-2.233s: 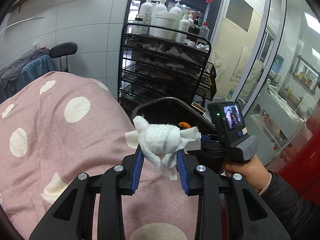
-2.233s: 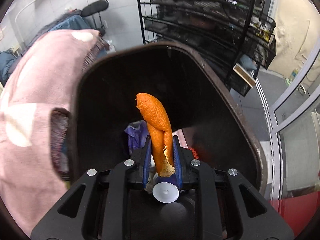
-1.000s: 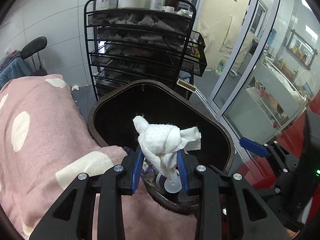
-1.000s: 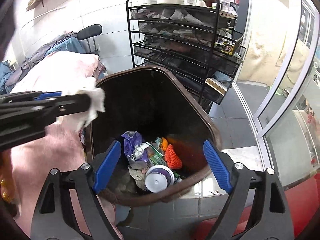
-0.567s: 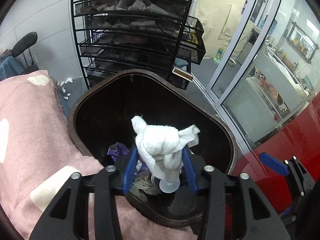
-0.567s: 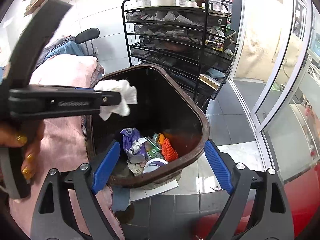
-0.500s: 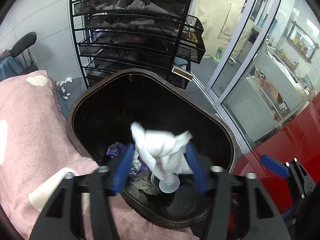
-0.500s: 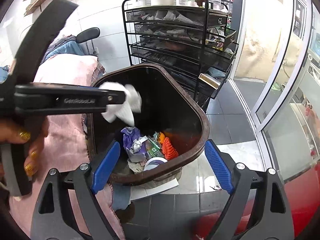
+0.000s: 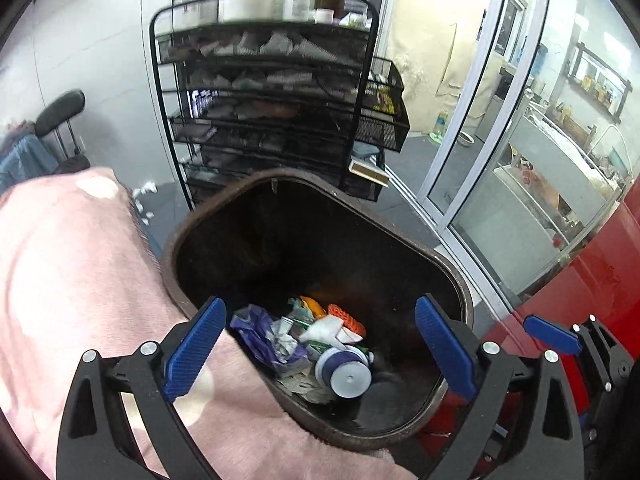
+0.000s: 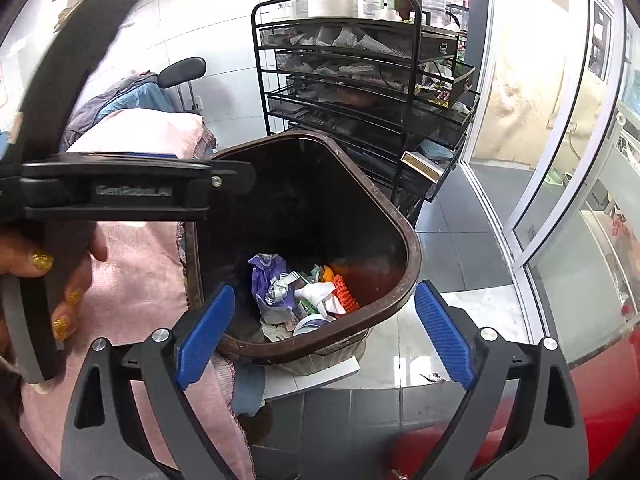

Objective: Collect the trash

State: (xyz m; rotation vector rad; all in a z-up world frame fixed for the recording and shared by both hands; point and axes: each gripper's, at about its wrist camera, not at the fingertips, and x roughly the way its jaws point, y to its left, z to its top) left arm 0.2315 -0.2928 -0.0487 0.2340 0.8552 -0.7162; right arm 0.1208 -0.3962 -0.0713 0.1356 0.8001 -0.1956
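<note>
A dark brown trash bin [image 9: 460,280] stands on the floor beside a pink polka-dot cloth [image 9: 68,280]. My left gripper [image 9: 320,344] is open and empty above the bin's near rim. The white crumpled tissue [image 9: 322,328] lies in the bin on top of purple wrapper, orange peel and a round white lid [image 9: 348,376]. My right gripper [image 10: 320,332] is open and empty, held back from the bin [image 10: 408,256], with the tissue [image 10: 316,294] visible inside. The left gripper's body crosses the right wrist view [image 10: 132,190].
A black wire rack [image 9: 264,112] with bottles on top stands just behind the bin. Glass sliding doors [image 9: 492,128] are to the right. A red surface [image 9: 592,288] lies at the lower right. A chair with clothes [image 10: 132,96] is at the back left.
My left gripper moved over the bin, opened and dropped the white tissue into it. The right gripper, which released the orange peel earlier, stays open and has drawn back a little.
</note>
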